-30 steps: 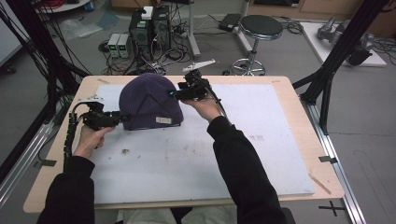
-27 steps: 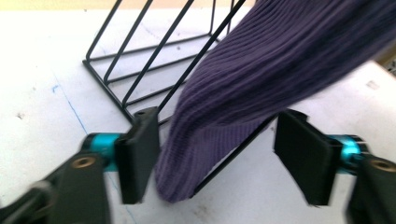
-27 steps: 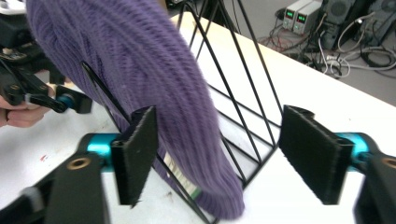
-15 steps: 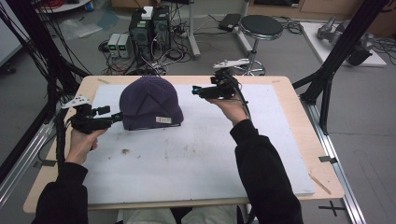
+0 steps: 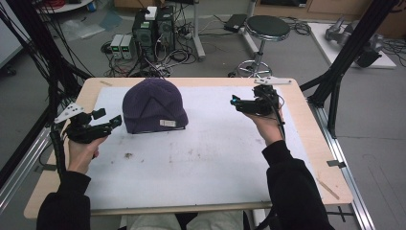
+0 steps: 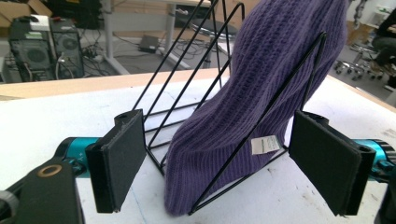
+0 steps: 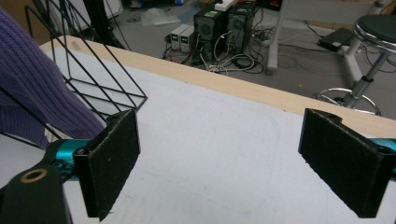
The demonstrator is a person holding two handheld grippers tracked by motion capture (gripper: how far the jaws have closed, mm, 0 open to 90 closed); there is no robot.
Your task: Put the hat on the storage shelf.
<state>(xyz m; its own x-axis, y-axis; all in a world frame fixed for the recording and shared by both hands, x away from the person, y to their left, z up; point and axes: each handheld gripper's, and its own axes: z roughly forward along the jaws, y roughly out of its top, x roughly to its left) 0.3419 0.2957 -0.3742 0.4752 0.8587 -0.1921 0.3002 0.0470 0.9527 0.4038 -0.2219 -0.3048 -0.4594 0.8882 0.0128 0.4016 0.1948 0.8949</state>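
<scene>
Both grippers, left gripper (image 5: 115,120) and right gripper (image 5: 233,101), withdrawn from purple beanie (image 5: 154,106), jaws just opened wide, empty; beanie draped on wire rack (image 6: 187,93) between them: placement apparently complete.

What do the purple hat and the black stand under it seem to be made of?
Hat: knitted yarn, probably wool or acrylic, matte; the ribbed stitches show clearly. Stand: thin wire, likely metal with a black coating; the rods are straight, slim and evenly dark.
</scene>
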